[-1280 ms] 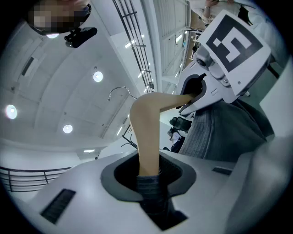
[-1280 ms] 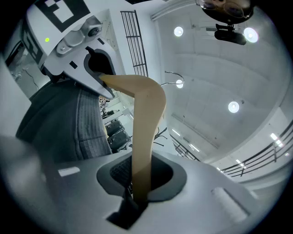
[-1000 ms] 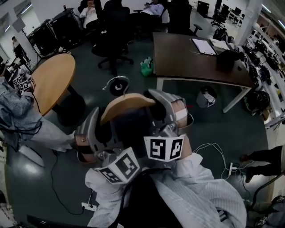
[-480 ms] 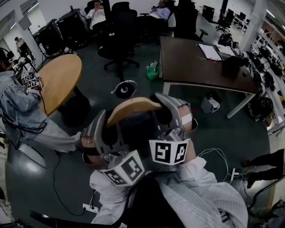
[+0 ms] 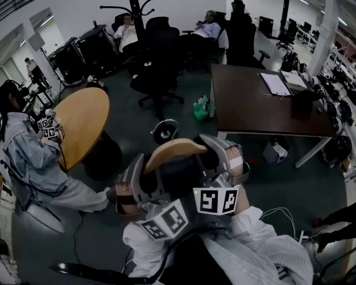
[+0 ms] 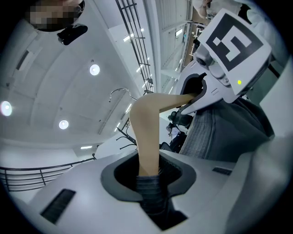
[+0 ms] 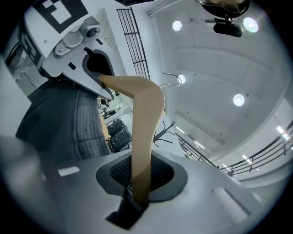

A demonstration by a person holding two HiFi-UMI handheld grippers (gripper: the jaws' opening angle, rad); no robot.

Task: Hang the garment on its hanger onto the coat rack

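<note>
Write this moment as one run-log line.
left gripper: shut on hanger | right gripper: holds hanger, jaws just easing open | garment: on hanger | coat rack: ahead, not reached

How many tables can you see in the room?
2: a round wooden table at the left, a dark rectangular table at the right. More may be hidden far behind.

No words, numbers or brand names can be read. Only black-and-white square patterns show, on the left cube (image 5: 166, 221) of the left gripper (image 6: 149, 176) and the right cube (image 5: 217, 200) of the right gripper (image 7: 139, 183).
</note>
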